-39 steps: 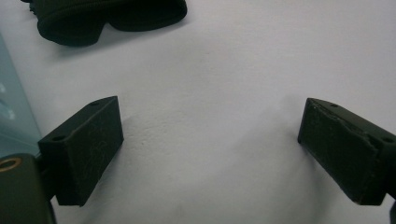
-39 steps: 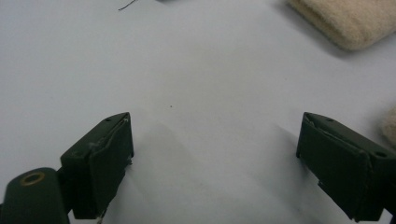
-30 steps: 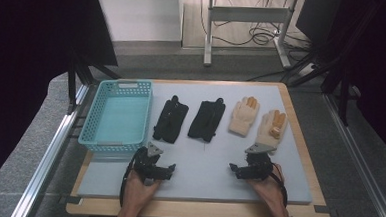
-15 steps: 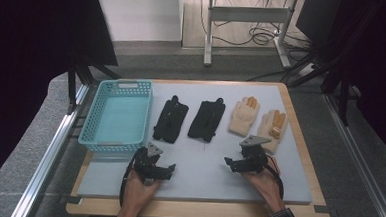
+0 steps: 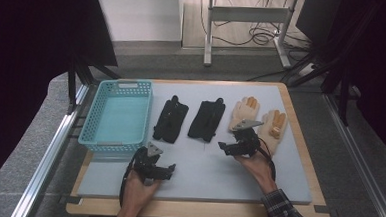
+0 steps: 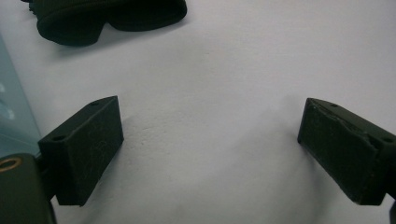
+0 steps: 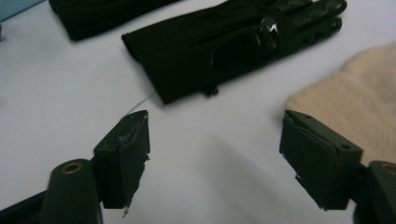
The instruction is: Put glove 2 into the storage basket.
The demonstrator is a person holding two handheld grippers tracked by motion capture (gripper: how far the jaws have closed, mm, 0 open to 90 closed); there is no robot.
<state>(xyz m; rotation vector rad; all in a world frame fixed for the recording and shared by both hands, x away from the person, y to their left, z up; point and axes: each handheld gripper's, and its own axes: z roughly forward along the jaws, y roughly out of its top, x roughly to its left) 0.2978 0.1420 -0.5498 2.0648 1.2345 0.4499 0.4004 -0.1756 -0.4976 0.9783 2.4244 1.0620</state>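
You are bringing the right gripper point(image 5: 229, 147), jaws wide and empty, near the black glove point(image 7: 233, 42); the beige glove point(image 7: 355, 98) beside it could get caught. Left gripper point(image 5: 165, 169) is waiting wide.

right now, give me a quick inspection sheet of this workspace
surface: pale grey mat on a wood-edged table, flat.
job's things: two black gloves and two tan gloves in a row; blue basket at left with nothing in it.
clutter: nothing seen.
grippers: left gripper open over bare mat; right gripper open, near the tan gloves, its view facing a black glove.
cables: one trails from each gripper; loose cables on the floor beyond.
surroundings: metal table legs, dark curtains at the sides.
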